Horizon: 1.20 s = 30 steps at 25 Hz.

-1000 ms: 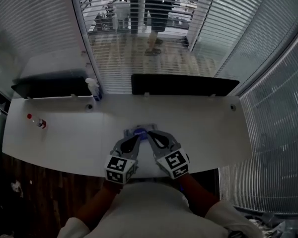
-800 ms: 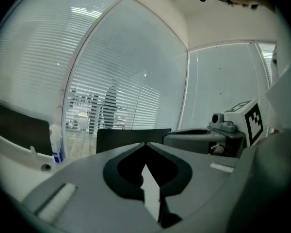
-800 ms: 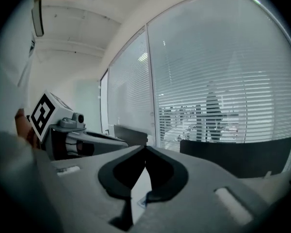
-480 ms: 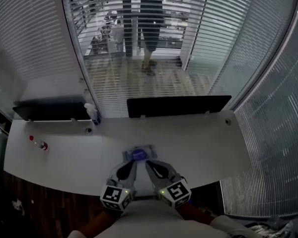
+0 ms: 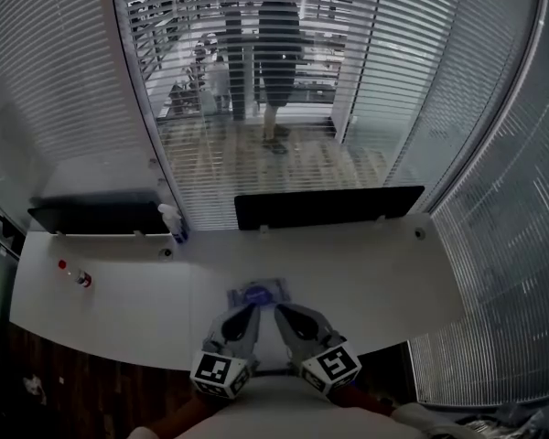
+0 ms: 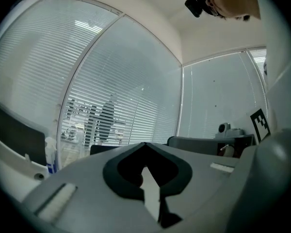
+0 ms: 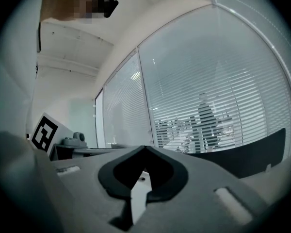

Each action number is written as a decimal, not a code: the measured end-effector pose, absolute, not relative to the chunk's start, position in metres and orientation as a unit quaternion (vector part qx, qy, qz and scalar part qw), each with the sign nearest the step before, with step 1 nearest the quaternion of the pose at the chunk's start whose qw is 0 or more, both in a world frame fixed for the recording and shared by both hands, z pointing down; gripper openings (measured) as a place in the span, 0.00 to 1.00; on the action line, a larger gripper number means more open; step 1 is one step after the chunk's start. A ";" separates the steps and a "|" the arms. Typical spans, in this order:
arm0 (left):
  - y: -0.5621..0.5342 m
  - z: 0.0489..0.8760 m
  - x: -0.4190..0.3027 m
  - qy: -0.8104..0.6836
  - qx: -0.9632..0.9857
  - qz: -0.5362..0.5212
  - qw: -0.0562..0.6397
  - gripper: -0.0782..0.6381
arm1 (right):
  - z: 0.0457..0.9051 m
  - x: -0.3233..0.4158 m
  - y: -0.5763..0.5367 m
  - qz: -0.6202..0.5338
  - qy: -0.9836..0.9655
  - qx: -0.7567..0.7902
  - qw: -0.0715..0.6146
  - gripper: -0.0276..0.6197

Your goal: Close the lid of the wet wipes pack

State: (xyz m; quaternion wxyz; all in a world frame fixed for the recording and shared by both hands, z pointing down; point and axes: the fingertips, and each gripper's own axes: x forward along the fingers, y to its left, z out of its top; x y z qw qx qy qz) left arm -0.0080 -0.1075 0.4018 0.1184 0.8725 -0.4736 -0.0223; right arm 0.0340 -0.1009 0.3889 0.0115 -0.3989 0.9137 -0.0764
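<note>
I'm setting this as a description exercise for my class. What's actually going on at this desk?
A person at a white desk holds a tool in each hand. The left tool and the right tool both point at a wet wipes pack lying flat just ahead of them, with their tips close to its near edge. Each tool's jaws are shut with nothing between them. The pack shows too small in the head view to tell whether its lid is down.
</note>
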 end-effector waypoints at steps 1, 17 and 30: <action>-0.106 0.404 -0.006 -0.472 0.874 -0.020 0.114 0.11 | 0.388 0.035 -0.100 -0.076 0.913 -0.400 0.014 0.05; -0.107 0.408 -0.004 -0.476 0.872 -0.014 0.116 0.11 | 0.381 0.039 -0.097 -0.060 0.917 -0.395 0.013 0.04; -0.108 0.402 -0.001 -0.476 0.872 -0.019 0.114 0.11 | 0.383 0.042 -0.097 -0.061 0.916 -0.397 0.014 0.04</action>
